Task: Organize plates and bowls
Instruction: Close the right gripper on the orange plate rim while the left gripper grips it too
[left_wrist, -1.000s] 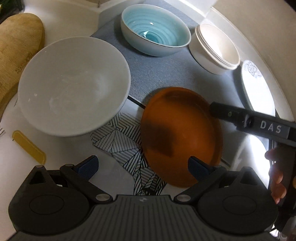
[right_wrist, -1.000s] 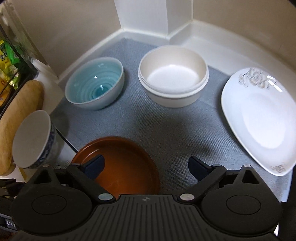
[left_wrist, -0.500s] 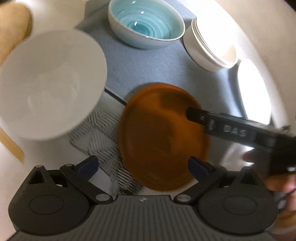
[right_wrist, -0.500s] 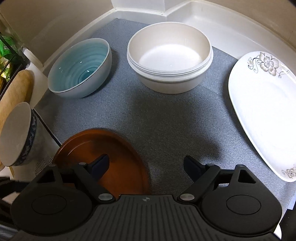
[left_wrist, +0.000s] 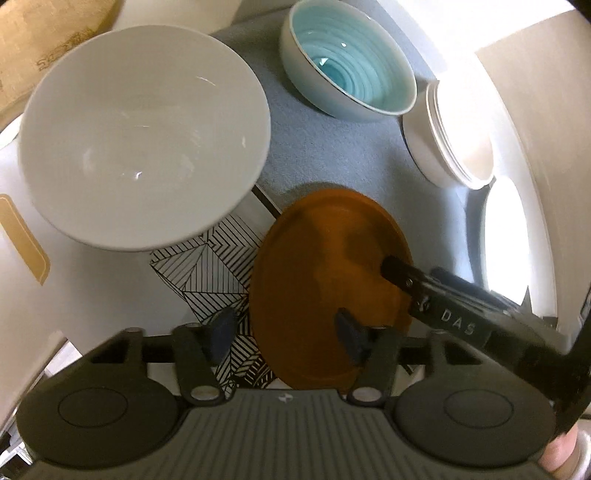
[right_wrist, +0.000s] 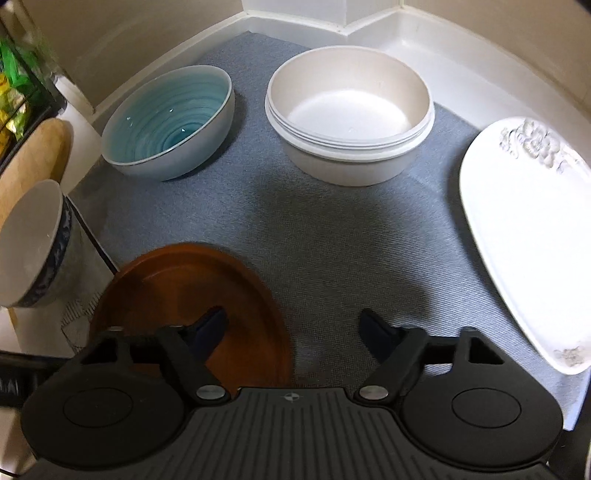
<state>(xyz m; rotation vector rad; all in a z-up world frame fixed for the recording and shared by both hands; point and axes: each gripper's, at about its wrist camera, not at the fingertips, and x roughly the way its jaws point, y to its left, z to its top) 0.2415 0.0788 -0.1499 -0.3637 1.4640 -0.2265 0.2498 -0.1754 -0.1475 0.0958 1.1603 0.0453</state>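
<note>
A grey mat (right_wrist: 332, 236), a line-patterned sheet (left_wrist: 210, 266), perhaps a wooden board (right_wrist: 33, 162).

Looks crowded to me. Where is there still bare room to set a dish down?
Bare grey mat lies between the brown plate, the white bowl stack and the white platter. The left side is crowded: teal bowl, patterned bowl, brown plate.

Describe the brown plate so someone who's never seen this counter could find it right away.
Start at the grey mat in the corner of the counter, which holds a blue bowl, stacked white bowls and a white flowered platter. The brown plate lies at the mat's near left edge. It's the only dark, flat, round dish there.
</note>
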